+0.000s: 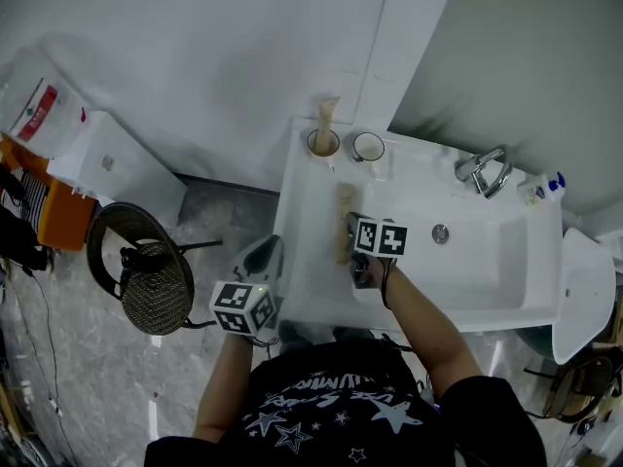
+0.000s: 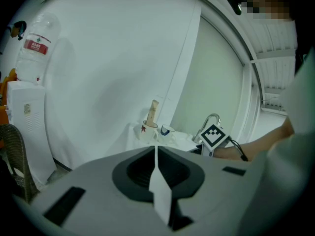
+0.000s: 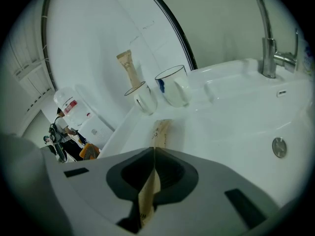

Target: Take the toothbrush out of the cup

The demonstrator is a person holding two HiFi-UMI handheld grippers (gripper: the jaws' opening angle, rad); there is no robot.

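Beige-wrapped toothbrush [image 3: 158,134]: out of the cup. Its near end is clamped between the right fingers. The rest runs straight ahead of the fingertips, low over the sink's left ledge, toward the two cups.
Right gripper [image 3: 154,156]: fingers closed flat on the toothbrush wrapper, almost no gap between them. Points downward over the left side of the sink [image 1: 487,261].
Left gripper [image 2: 156,154]: fingers closed together, nothing grasped. Held off the sink's left edge, well short of the cups, which lie far ahead of its fingertips.
Left cup [image 3: 143,97]: upright on the back left corner of the sink, ahead of the right fingertips and slightly to their left. Clear of the toothbrush tip.
Beige packet [image 3: 129,70]: stands tilted in the left cup, its top well above the rim.
Right cup [image 3: 174,87]: upright just beside the left cup, ahead of the right fingertips and slightly to their right. White with a dark rim, handle on its near side.
Tap [image 3: 268,48]: chrome, at the back of the sink, far to the right of the right fingers.
Drain [image 3: 279,147]: in the basin floor, right of the right fingers and below the tap.
Person's arms: right forearm [image 1: 423,324] reaches over the sink's front edge; left forearm [image 1: 222,382] stays outside it.
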